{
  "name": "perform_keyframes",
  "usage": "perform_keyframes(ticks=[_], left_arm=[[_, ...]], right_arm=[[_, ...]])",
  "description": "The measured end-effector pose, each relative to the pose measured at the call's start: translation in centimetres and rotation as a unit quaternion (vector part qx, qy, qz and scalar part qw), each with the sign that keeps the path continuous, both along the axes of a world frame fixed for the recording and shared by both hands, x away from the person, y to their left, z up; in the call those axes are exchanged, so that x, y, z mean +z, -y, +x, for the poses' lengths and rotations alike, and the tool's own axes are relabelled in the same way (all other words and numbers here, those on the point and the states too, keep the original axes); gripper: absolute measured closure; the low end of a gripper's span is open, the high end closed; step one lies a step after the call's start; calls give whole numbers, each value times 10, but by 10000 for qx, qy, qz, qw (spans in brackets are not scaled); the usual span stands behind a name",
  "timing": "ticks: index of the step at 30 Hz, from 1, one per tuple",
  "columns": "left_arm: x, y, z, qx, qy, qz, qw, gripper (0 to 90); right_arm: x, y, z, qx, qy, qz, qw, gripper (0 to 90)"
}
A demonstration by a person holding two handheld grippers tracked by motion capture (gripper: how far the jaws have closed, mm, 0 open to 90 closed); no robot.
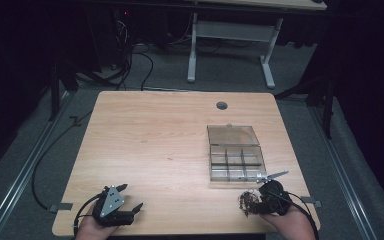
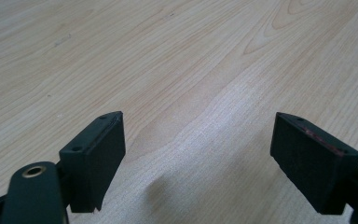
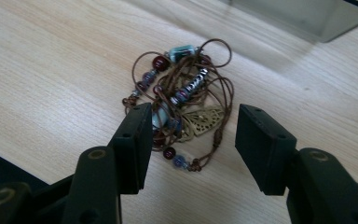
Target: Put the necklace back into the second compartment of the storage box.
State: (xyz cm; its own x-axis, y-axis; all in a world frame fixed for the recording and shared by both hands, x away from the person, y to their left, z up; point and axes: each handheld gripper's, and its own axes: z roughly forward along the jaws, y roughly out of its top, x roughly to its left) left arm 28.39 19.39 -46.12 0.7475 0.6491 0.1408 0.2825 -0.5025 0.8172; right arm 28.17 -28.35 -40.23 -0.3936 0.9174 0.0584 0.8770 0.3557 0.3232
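Right gripper view: beaded necklace (image 3: 179,100) bunched on the table (image 3: 51,70), between the parted jaws of the right gripper (image 3: 191,140), seemingly untouched. High view: it lies near the front edge, beside the open box (image 1: 235,157). Left gripper (image 2: 198,161), jaws apart, rests over bare wood.

The table (image 1: 155,135) is pale wood with a smooth, faintly sheened grain, and the organiser box (image 1: 235,160) on it is clear, glossy plastic. The beaded necklace (image 3: 182,100) is thin brown cord strung with shiny glass-like beads, silvery metal tubes and a dull brass-coloured filigree leaf. Both the left gripper (image 2: 198,154) and the right gripper (image 3: 191,140) have matt black plastic jaws.
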Motion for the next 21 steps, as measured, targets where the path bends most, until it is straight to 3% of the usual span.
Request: perform_keyframes(ticks=[8,17,20,21], left_arm=[[0,1,0,-24,-15,19,10000,183],[0,1,0,-34,-18,22,10000,183],[0,1,0,-43,-12,25,10000,183],[0,1,0,-43,-12,25,10000,183]], right_arm=[[-5,-9,11,144,-331,-175,9992,406],[-7,-23,21,280,-512,-312,9978,363],[-13,-31,24,392,-588,-633,9955,381],[-13,-31,24,392,-588,-633,9955,381]])
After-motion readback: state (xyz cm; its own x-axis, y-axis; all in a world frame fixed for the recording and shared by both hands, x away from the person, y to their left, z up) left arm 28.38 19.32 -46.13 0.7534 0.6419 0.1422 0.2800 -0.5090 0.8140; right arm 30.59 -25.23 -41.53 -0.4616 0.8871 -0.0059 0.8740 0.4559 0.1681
